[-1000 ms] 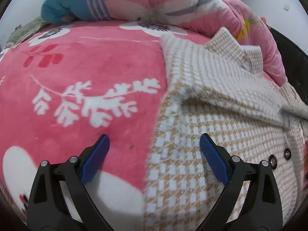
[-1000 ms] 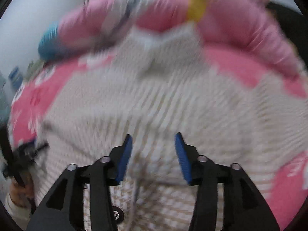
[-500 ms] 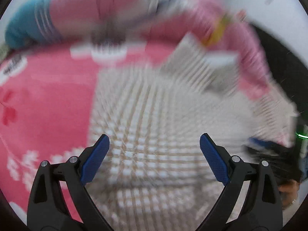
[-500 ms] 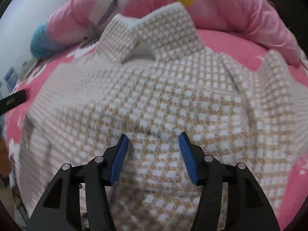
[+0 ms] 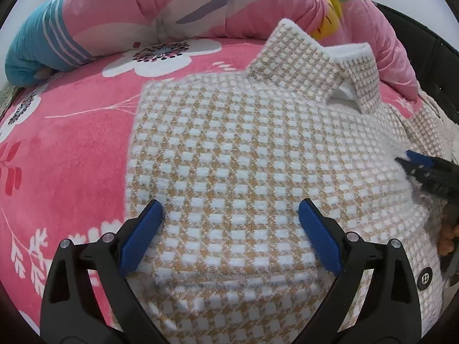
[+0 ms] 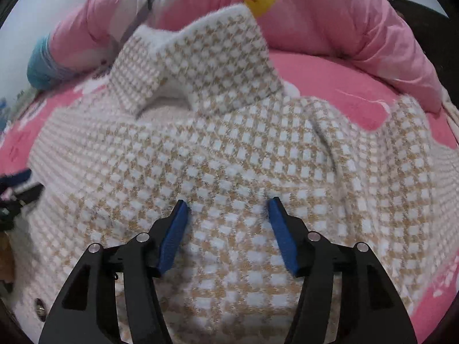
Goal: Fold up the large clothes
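While both grippers gape, the checked jacket (image 5: 243, 157) lies spread.

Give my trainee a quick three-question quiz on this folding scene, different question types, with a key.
1. True or false: the left gripper is clamped on the checked jacket.
2. What lies under the jacket? A) pink floral blanket B) bare wooden table C) grey carpet
3. Fill in: the jacket's ____ lies at its far end, by the rolled pink quilt.

Key: 1 false, its jaws stand wide apart with nothing pinched; 2 A; 3 collar.
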`<state>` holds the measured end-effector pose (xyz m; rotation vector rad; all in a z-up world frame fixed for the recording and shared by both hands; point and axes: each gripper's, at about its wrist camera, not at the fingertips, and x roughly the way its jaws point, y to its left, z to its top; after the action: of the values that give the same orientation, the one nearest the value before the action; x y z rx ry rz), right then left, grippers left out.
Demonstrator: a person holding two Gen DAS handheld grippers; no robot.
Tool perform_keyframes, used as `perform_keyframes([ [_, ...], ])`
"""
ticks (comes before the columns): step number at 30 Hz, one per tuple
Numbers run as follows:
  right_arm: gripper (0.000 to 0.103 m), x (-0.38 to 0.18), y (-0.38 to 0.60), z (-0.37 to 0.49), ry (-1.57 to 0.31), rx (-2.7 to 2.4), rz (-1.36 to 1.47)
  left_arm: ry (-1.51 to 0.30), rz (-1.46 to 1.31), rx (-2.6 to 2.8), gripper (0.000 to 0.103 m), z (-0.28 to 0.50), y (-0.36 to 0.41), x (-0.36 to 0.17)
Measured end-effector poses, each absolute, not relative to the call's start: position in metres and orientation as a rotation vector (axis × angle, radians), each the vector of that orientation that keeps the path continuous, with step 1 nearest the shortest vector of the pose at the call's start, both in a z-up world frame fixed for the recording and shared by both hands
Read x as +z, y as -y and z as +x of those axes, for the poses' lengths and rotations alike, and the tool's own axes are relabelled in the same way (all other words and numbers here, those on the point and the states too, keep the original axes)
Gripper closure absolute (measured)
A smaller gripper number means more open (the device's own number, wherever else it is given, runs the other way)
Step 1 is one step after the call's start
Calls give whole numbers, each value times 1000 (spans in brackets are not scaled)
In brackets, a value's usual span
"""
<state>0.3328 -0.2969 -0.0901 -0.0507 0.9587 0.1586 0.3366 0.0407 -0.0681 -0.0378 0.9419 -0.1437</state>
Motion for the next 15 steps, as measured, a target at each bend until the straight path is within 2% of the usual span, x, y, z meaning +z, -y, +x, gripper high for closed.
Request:
perform_keyframes([
  [5, 46, -53, 279, 289, -849, 271, -55, -923, -42, -142, 10, 333, -38, -71],
  [8, 46, -95, 271, 291, -974, 265, -150, -916, -50, -141, 10, 330, -40, -69],
  [9, 46, -101, 274, 288, -958, 275, -145, -914, -53, -140, 10, 329, -40, -67],
  [15, 46, -50, 301, 254, -868, 283, -40, -825, -90, -167, 11, 308, -27, -22],
])
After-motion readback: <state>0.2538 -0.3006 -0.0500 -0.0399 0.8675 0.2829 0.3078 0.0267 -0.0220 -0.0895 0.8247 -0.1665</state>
